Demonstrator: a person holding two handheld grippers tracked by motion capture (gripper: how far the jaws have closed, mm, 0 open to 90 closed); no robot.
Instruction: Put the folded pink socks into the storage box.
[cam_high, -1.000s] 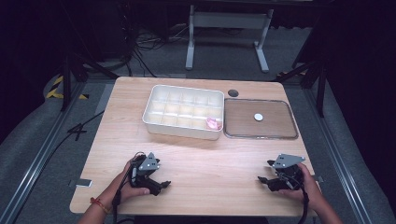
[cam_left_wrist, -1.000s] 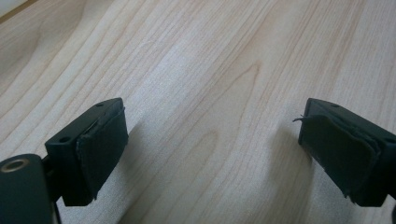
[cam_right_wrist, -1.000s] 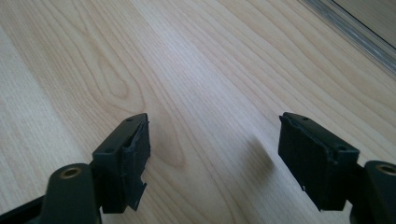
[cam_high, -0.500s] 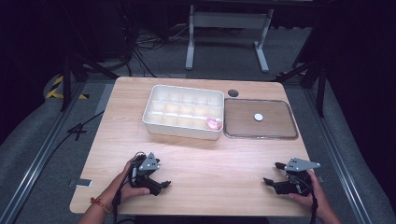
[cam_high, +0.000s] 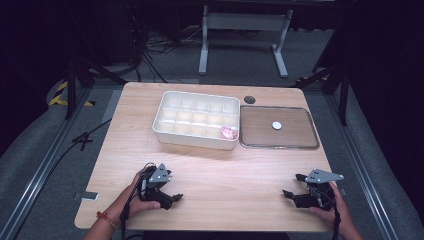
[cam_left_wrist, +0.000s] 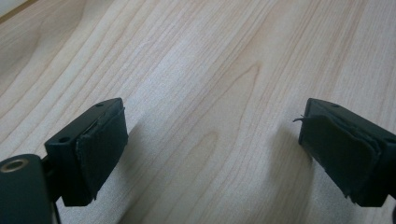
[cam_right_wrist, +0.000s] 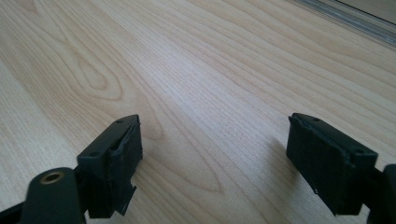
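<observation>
White and coin-flat, the small disc (cam_high: 276, 125) on the clear tray (cam_high: 310, 142) ahead of your wide-open right gripper (cam_high: 294, 187) looks light, rigid and slippery, so pinch its edges; left gripper (cam_high: 172, 192) gapes too.
</observation>
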